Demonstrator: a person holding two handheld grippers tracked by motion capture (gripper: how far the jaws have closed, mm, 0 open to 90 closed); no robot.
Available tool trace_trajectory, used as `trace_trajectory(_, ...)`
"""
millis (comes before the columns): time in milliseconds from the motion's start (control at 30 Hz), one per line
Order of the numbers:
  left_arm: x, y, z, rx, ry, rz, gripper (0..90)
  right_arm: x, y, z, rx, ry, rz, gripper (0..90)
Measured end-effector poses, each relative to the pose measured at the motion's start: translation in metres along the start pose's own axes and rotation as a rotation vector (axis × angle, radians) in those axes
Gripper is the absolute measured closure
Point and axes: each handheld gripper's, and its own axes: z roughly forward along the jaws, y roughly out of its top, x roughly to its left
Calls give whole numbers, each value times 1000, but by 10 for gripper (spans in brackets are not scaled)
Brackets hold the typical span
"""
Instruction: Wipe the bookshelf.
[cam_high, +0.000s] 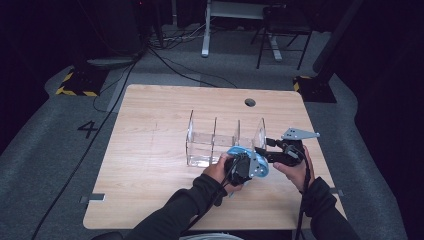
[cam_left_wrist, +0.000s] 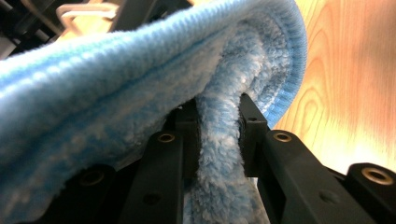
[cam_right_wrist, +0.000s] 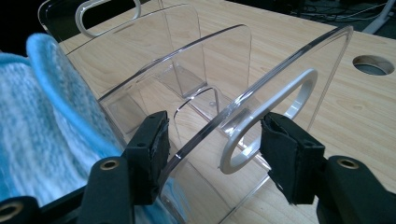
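Note:
A clear acrylic organizer with several upright dividers stands mid-table. My left gripper is shut on a fold of a fluffy blue cloth, which drapes over its jaws. In the high view that cloth sits at the organizer's near right corner, with the left gripper behind it. My right gripper is open, and its jaws straddle the organizer's right end wall, which carries a white ring handle. The pads stand off the wall. The blue cloth shows on the left of the right gripper view.
The wooden table has a round cable hole near its far edge. Beyond it on the grey floor are desk legs, a chair and trailing cables. Bare tabletop lies to the left of the organizer and in front of it.

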Motion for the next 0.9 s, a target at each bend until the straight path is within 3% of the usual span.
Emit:
trace_trajectory(100, 4, -6, -7, 8, 8, -2, 761, 0, 0, 0, 0, 1, -1, 425)
trace_trajectory(233, 17, -27, -29, 25, 41, -5, 762, -1, 0, 0, 1, 6, -2, 425)
trace_trajectory(600, 53, -94, -96, 75, 160, -114, 763, -1, 1, 0, 5, 7, -5, 425)
trace_trajectory(733, 61, -111, -112, 85, 196, -154, 763, -1, 1, 0, 5, 7, -5, 425)
trace_trajectory(900, 68, -122, -119, 86, 213, -187, 762, -1, 1, 1, 5, 5, -5, 424)
